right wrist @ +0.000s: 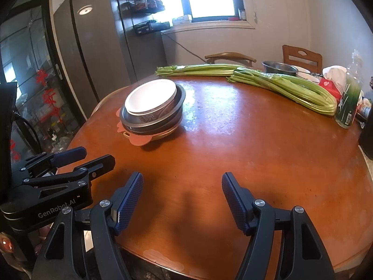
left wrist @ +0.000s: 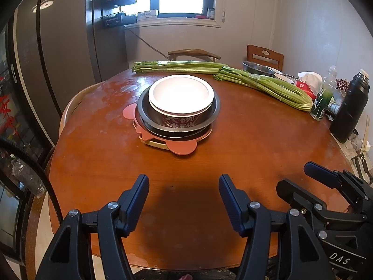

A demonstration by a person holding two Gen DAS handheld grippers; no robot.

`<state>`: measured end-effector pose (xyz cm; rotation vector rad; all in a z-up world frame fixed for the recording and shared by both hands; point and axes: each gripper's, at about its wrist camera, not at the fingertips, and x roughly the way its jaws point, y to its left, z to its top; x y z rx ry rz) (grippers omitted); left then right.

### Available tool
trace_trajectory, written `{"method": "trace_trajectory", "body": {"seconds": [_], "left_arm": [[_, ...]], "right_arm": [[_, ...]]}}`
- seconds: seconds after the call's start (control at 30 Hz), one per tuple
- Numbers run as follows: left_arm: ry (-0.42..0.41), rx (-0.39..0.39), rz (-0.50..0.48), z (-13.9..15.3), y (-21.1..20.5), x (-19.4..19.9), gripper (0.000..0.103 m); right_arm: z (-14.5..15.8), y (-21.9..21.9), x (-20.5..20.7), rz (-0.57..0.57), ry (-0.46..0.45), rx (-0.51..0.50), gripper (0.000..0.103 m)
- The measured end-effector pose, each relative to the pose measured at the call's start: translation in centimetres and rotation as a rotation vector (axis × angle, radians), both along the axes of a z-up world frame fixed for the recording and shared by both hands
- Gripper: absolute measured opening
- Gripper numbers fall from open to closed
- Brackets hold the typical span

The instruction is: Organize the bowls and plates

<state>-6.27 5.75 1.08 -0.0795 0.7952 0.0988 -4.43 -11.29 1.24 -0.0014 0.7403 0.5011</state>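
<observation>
Left tool (left wrist: pixel 184 186): jaws apart, empty, poised over the near worktop (left wrist: pixel 112 154).
Right tool (right wrist: pixel 182 185): jaws wider apart, empty, beside the left one.
Stack (left wrist: pixel 178 112): mid-worktop, well apart from both tools; white-lined printed bowl (left wrist: pixel 181 94) on top, nested in dark metal pans (left wrist: pixel 215 107), over pink and cream plates (left wrist: pixel 180 148).
Step, judged: stacking seemingly done; if lifting, best gripped at opposite rims, kept level.
Beyond: celery bunches (left wrist: pixel 268 85), steel bowl (left wrist: pixel 257 68) at far edge, possibly unsorted.

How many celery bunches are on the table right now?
2. One celery bunch lies along the table's far edge behind the stacked dishes; the other celery bunch lies diagonally to its right, toward the bottles.
</observation>
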Motion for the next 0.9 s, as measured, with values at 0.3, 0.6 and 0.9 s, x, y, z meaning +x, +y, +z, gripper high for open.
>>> {"method": "trace_trajectory", "body": {"seconds": [0.3, 0.6, 0.9], "left_arm": [[0.005, 0.005, -0.001, -0.15, -0.03, 0.02, 0.062], [0.009, 0.007, -0.001, -0.25, -0.04, 0.16, 0.062], [0.021, 0.015, -0.009, -0.63, -0.15, 0.37, 0.062]], "right_arm": [[-0.24, 0.07, 0.04, -0.002, 0.008, -0.003, 0.072], [-0.35, 0.01, 0.05, -0.008, 0.009, -0.001, 0.072], [-0.59, -0.07, 0.07, -0.014, 0.011, -0.005, 0.072]]}}
